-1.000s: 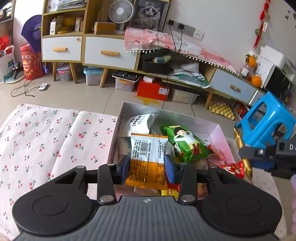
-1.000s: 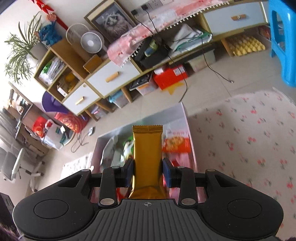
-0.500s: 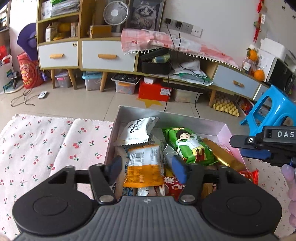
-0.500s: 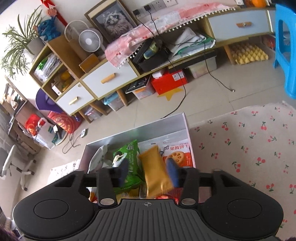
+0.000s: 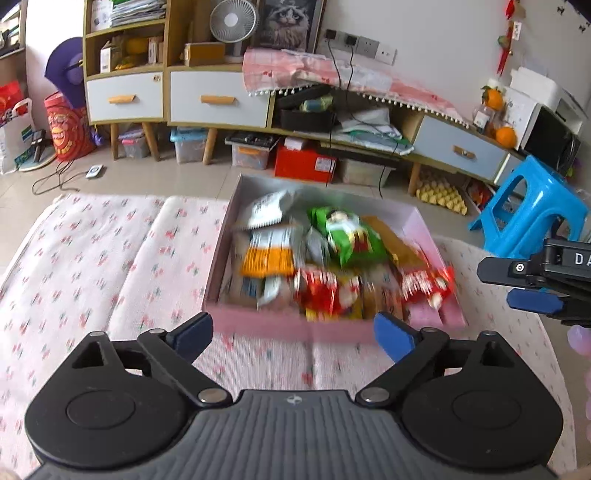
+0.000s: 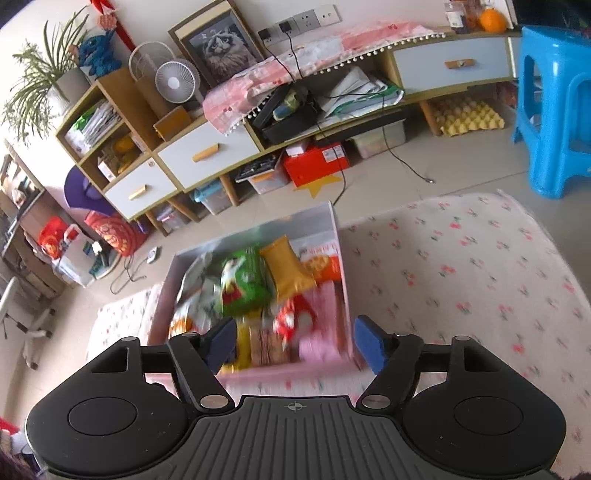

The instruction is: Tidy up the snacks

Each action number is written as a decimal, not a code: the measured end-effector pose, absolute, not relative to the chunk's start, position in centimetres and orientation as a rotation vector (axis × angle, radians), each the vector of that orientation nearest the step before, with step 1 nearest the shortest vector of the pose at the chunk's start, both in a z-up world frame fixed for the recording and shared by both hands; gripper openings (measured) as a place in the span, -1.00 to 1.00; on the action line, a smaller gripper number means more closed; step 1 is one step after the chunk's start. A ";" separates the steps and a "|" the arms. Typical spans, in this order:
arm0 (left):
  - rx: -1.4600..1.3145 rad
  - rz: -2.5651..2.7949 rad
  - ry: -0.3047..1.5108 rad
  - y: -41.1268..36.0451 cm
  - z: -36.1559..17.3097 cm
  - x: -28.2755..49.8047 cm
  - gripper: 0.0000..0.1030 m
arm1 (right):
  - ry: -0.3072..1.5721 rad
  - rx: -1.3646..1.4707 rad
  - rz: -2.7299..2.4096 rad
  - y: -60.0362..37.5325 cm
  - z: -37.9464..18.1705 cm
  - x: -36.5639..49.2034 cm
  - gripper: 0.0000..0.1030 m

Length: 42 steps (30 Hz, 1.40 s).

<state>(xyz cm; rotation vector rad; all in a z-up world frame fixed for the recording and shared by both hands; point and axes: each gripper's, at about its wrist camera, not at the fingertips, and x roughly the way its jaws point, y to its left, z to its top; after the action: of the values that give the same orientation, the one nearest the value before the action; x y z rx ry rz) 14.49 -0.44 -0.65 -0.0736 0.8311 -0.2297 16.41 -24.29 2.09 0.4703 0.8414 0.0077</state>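
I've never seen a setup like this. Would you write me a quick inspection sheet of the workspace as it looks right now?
Surface: white cherry-print cloth, bare apart from the box.
Job's things: pink box full of snacks: orange packet, green packet, gold packet, red packets.
Clutter: nothing seen on the cloth.
Grippers: left gripper and right gripper open with nothing between the fingers, jaws just been opening.
Cables: black cables trail from the wall sockets to the floor.
Surroundings: cabinet with drawers, fan, cat picture, blue stool.
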 end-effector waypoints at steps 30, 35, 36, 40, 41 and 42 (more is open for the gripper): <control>0.067 -0.090 0.900 -0.9 0.0 6.5 0.99 | 0.943 0.147 -0.006 -17.8 2.1 5.8 0.80; 0.073 -0.094 0.904 -0.8 0.1 6.0 0.99 | 0.939 0.146 -0.020 -18.1 2.2 5.6 0.80; 0.073 -0.096 0.905 -0.8 0.1 5.9 0.99 | 0.941 0.149 -0.020 -18.1 2.2 5.6 0.80; 0.071 -0.099 0.904 -0.9 0.3 5.7 0.99 | 0.946 0.151 -0.011 -18.1 2.2 5.4 0.80; 0.073 -0.101 0.902 -1.0 0.4 5.7 0.99 | 0.946 0.149 -0.010 -18.0 2.2 5.5 0.80; 0.074 -0.102 0.901 -1.0 0.4 5.7 0.99 | 0.946 0.149 -0.009 -18.0 2.2 5.5 0.80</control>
<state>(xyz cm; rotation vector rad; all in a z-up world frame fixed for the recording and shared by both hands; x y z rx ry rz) 5.68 -0.95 0.41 0.0741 0.9009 -0.1023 5.45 -18.00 2.17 0.1494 0.9462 -0.0093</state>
